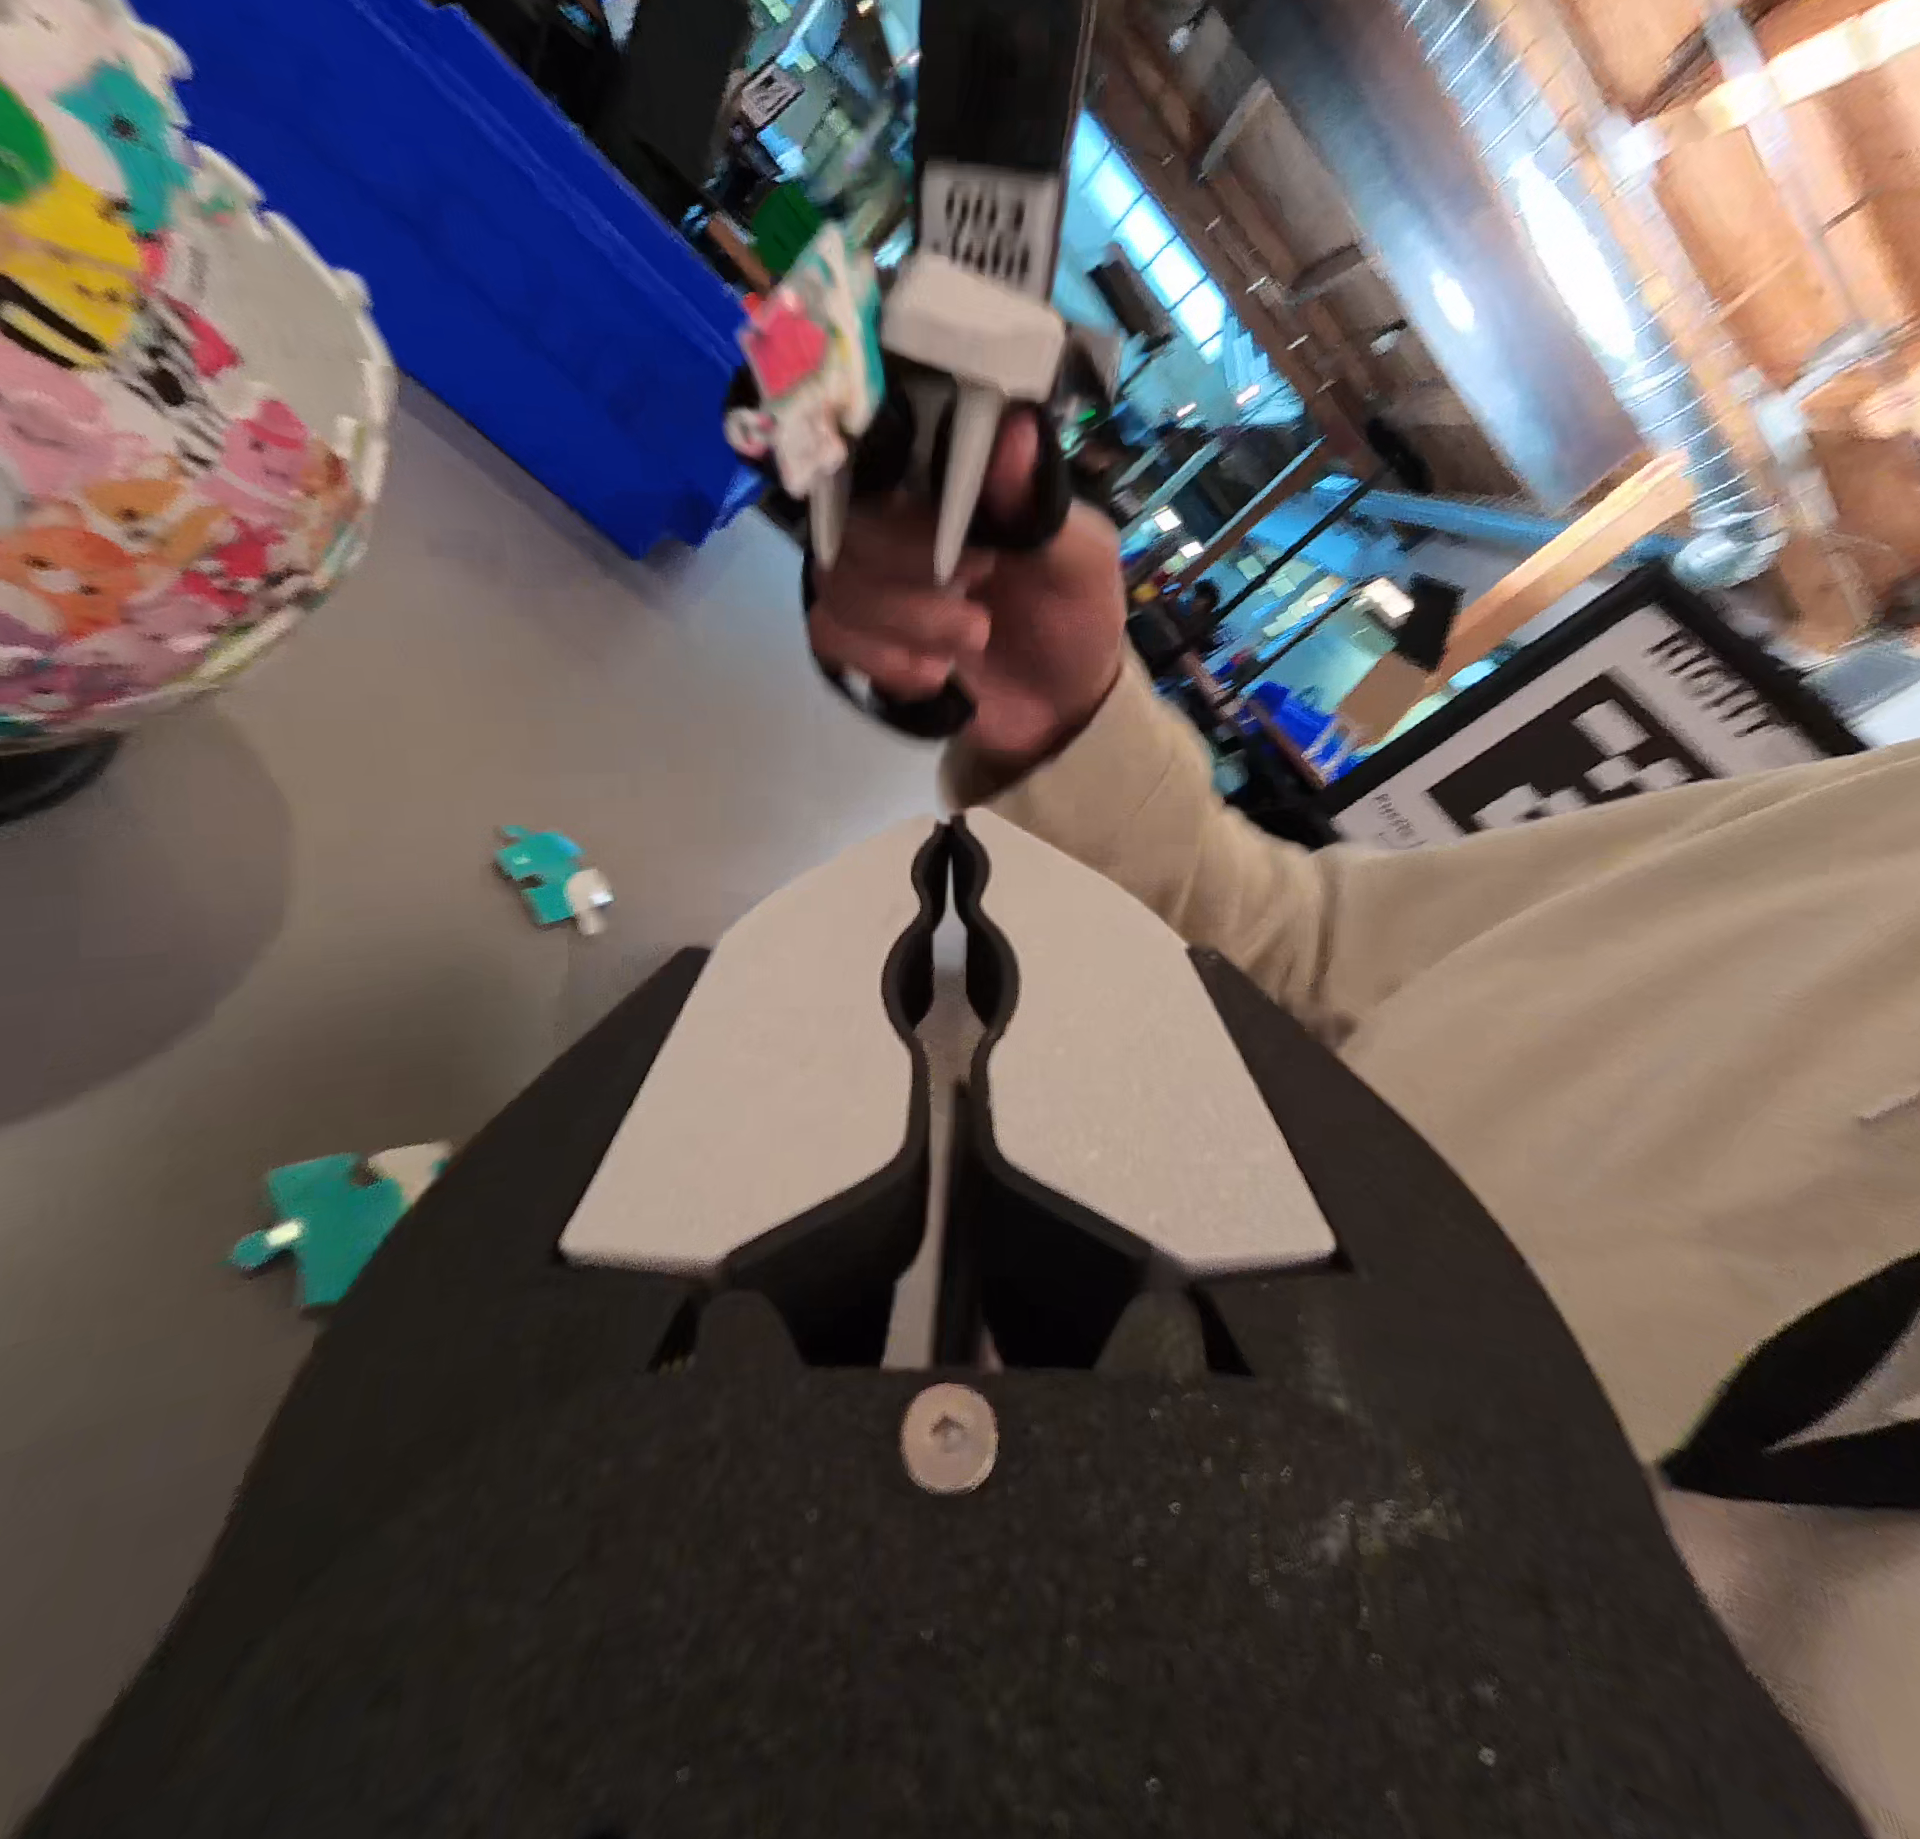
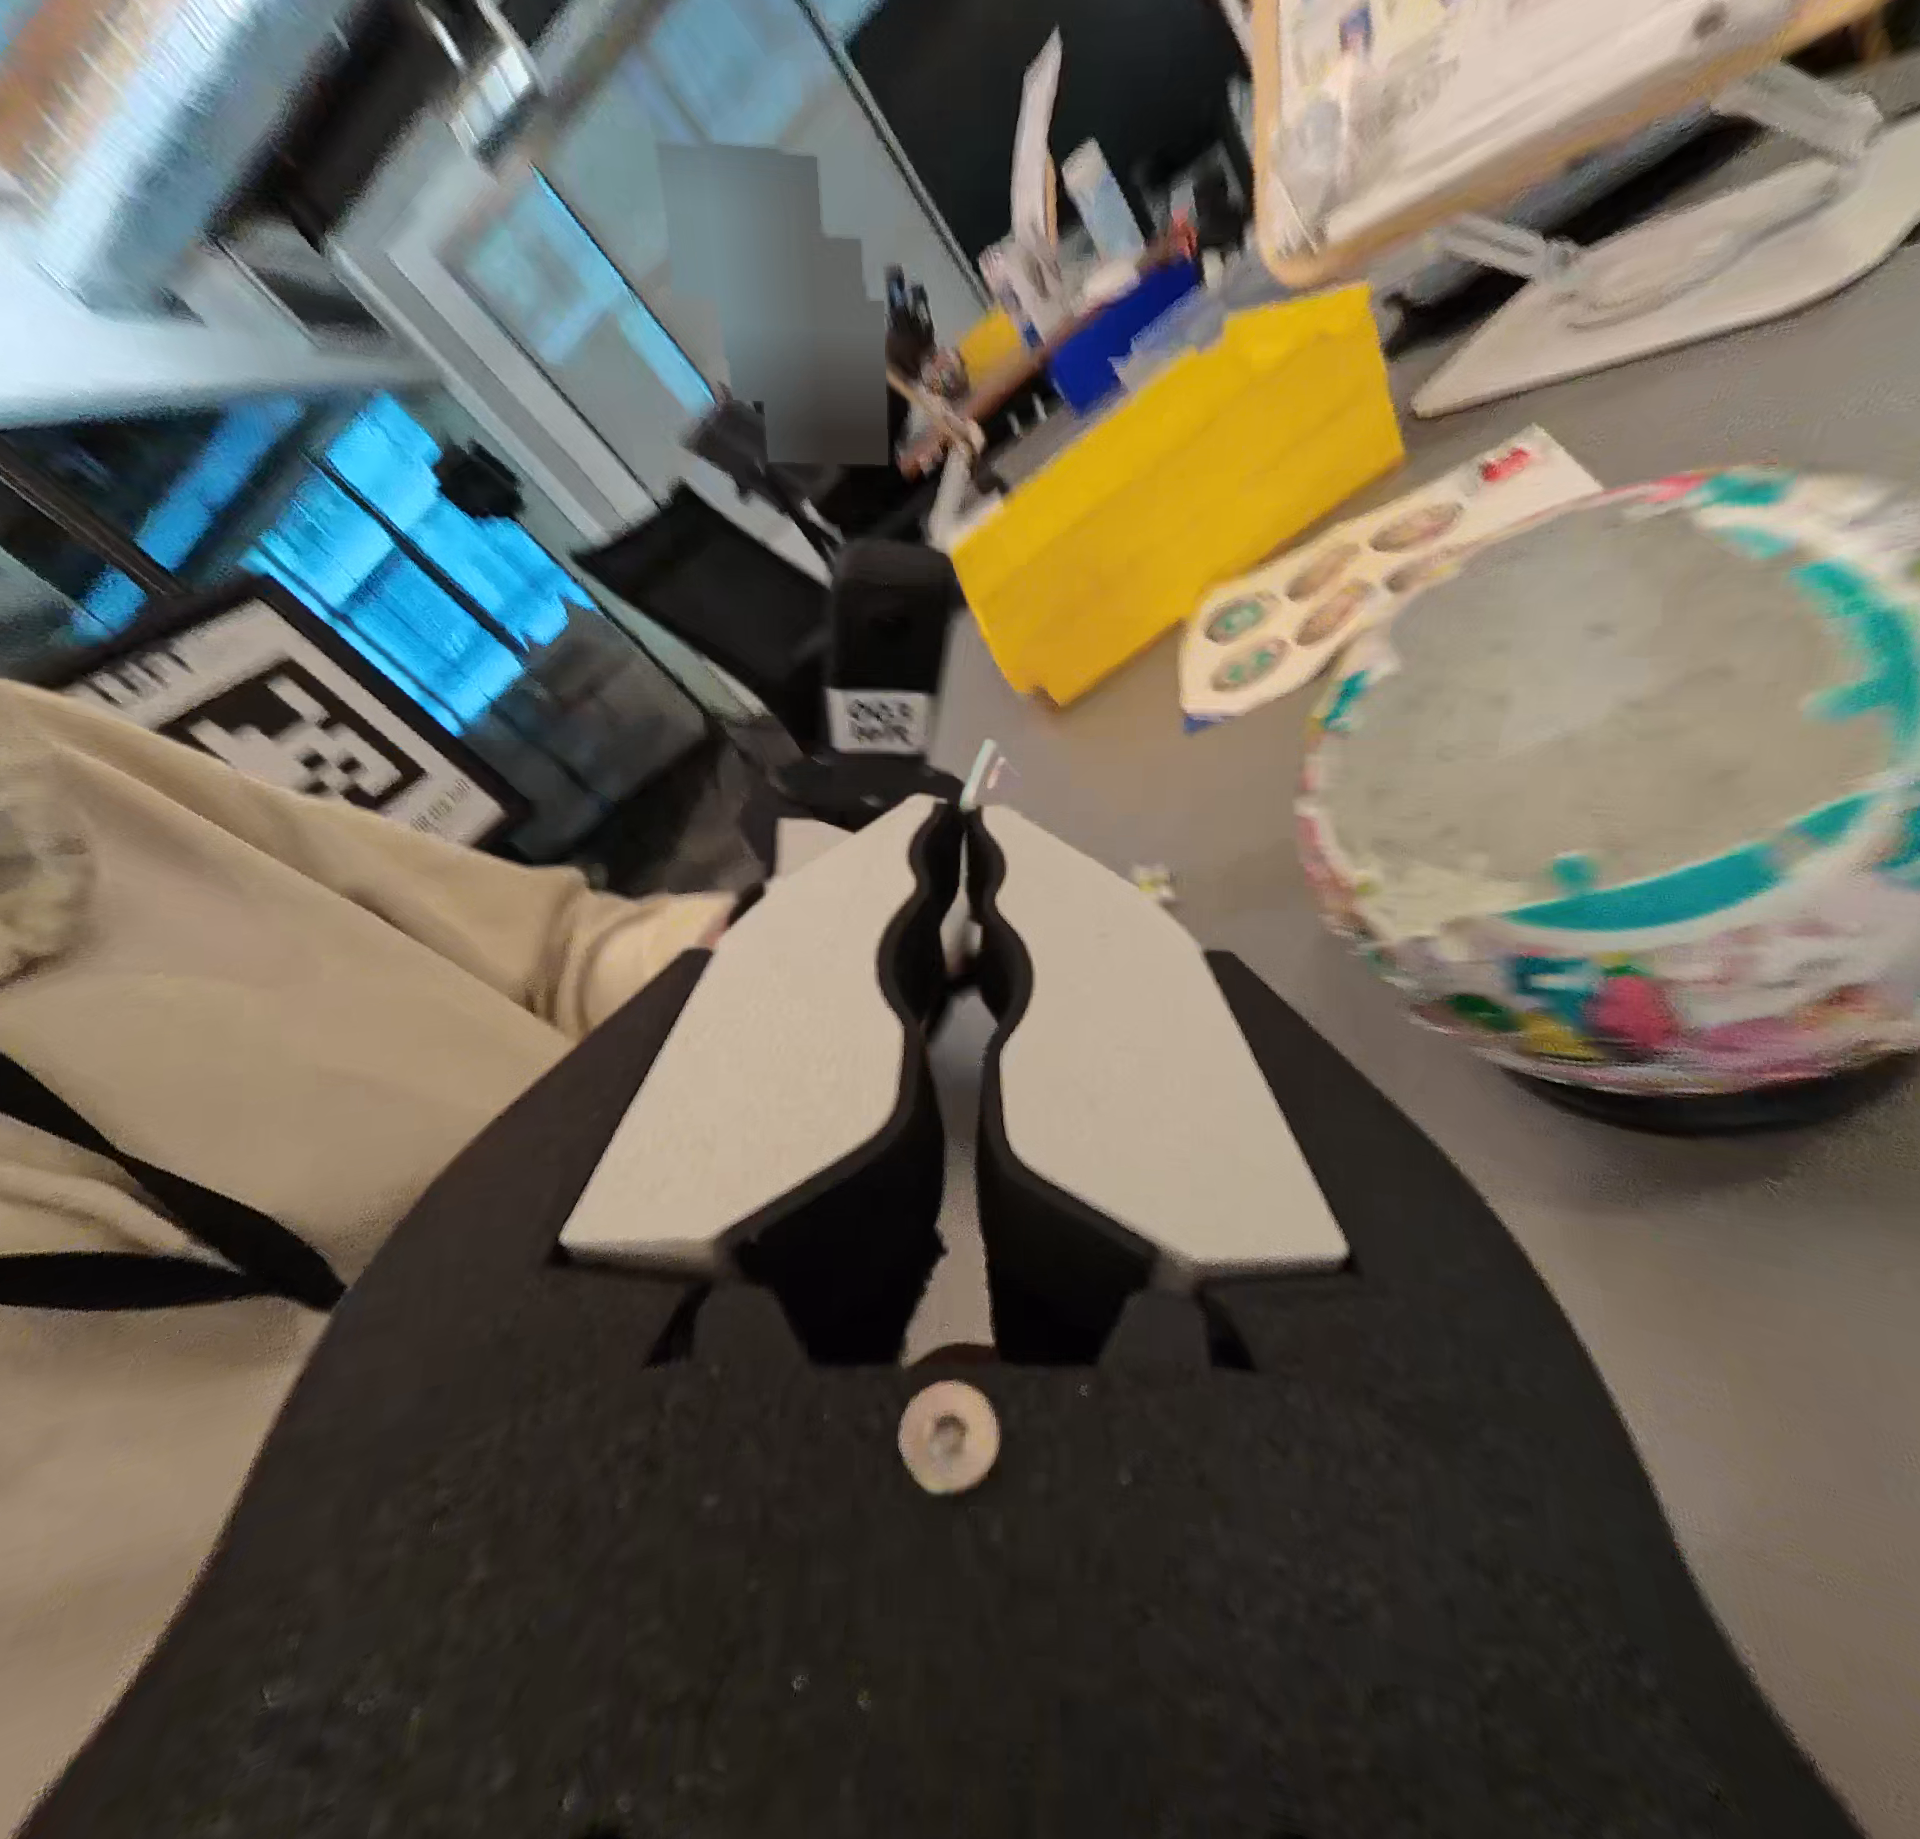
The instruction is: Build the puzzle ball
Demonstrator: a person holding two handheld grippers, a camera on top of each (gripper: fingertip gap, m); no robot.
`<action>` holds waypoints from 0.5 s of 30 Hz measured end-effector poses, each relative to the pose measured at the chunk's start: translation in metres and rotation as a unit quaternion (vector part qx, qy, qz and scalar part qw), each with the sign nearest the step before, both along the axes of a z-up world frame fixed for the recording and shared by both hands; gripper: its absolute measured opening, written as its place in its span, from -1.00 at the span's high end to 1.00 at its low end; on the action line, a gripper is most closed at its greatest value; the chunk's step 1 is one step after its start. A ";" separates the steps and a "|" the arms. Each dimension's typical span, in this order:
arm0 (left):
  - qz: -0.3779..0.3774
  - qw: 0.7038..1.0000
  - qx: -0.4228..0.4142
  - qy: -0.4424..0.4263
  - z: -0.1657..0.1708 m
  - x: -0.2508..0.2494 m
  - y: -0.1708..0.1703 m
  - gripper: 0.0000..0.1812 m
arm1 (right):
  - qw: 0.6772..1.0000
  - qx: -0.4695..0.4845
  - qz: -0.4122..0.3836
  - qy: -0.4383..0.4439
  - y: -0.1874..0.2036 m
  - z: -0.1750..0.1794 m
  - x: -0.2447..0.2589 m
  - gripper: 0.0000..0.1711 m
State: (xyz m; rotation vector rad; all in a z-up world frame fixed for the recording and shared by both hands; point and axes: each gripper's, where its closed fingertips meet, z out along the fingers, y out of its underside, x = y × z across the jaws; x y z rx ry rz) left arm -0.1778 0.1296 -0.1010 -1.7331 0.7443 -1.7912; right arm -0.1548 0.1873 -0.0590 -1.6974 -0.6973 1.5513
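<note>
My left gripper (image 1: 951,833) has its fingers pressed together at the tips with nothing between them, held above the grey bench (image 1: 582,646). My right gripper (image 2: 966,821) has its fingers clamped on a thin puzzle piece (image 2: 982,771), seen edge-on there, its sliver poking out past the tips. In the left wrist view that same right gripper (image 1: 883,553) hangs ahead, tilted, in my hand (image 1: 977,636); the piece (image 1: 816,376) it pinches shows pink, white and teal.

The puzzle ball (image 1: 156,407) sits at the far left of the left wrist view on a dark base, its shell covered in bright cartoon patches and its top still open with a jagged rim. In the right wrist view the ball (image 2: 1621,802) lies to the right, its grey inside visible, edged by teal pieces.

Two loose teal pieces lie on the bench: one (image 1: 551,875) ahead of my left fingers, one (image 1: 332,1218) nearer, just beside the gripper's left edge. A blue bin (image 1: 468,231) stands behind the ball. A yellow bin (image 2: 1174,532) and a printed sheet (image 2: 1351,574) lie beyond the ball in the right wrist view.
</note>
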 end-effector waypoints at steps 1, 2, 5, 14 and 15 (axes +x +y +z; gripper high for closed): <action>0.011 0.999 0.020 0.023 -0.004 -0.003 0.004 1.00 | 0.999 0.003 0.011 -0.042 0.010 -0.004 0.005 0.99; 0.024 0.998 0.041 0.041 -0.006 -0.006 0.007 1.00 | 0.995 0.002 0.039 -0.090 0.017 -0.010 0.008 0.98; 0.062 0.994 0.076 0.054 -0.003 -0.014 0.019 1.00 | 0.978 -0.002 0.134 -0.159 0.033 -0.015 0.007 0.98; 0.130 0.980 0.119 0.092 0.001 -0.015 0.055 0.73 | 0.958 0.008 0.261 -0.123 0.034 -0.002 -0.012 0.98; 0.123 0.985 0.102 0.067 0.009 -0.012 0.057 0.73 | 0.957 0.013 0.269 -0.104 0.027 0.003 -0.014 0.98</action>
